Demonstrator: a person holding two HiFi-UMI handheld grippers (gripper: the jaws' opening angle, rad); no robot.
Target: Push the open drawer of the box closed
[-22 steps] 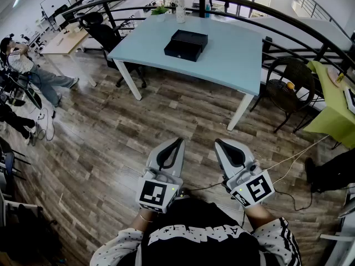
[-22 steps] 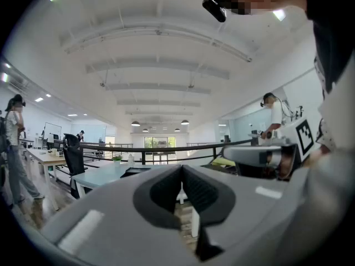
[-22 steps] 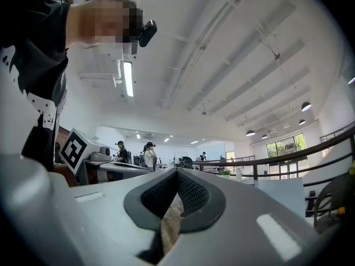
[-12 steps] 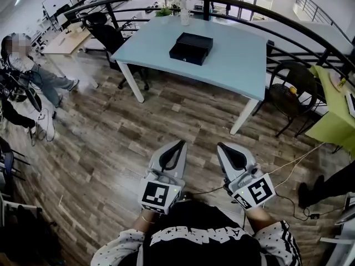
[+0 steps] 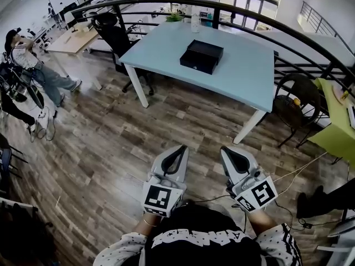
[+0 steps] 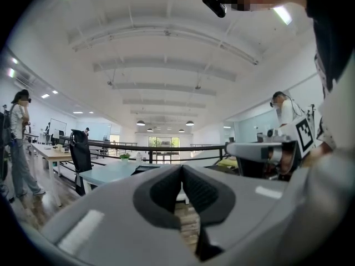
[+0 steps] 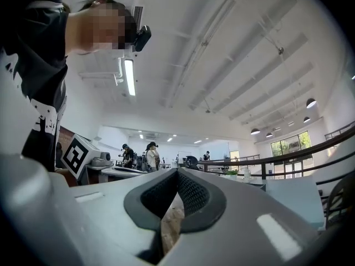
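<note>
A black box (image 5: 202, 56) with its drawer front facing me lies on the light blue table (image 5: 244, 71), far ahead in the head view. How far the drawer stands out I cannot tell at this distance. My left gripper (image 5: 181, 147) and right gripper (image 5: 224, 149) are held close to my body above the wooden floor, well short of the table. Both are shut with nothing in them. In the left gripper view the left gripper (image 6: 181, 168) points at the table (image 6: 108, 174). In the right gripper view the right gripper (image 7: 177, 172) shows its pads pressed together.
A curved black railing (image 5: 166, 1) runs behind the table. A black office chair (image 5: 113, 35) stands at its left end, a dark round chair (image 5: 293, 101) and a green table (image 5: 335, 121) to the right. A person (image 5: 33, 65) sits far left. Cables (image 5: 294, 162) cross the floor.
The table and box have shifted right and slightly lower in the head view as I come nearer. Both grippers stay shut in the same place before my body.
</note>
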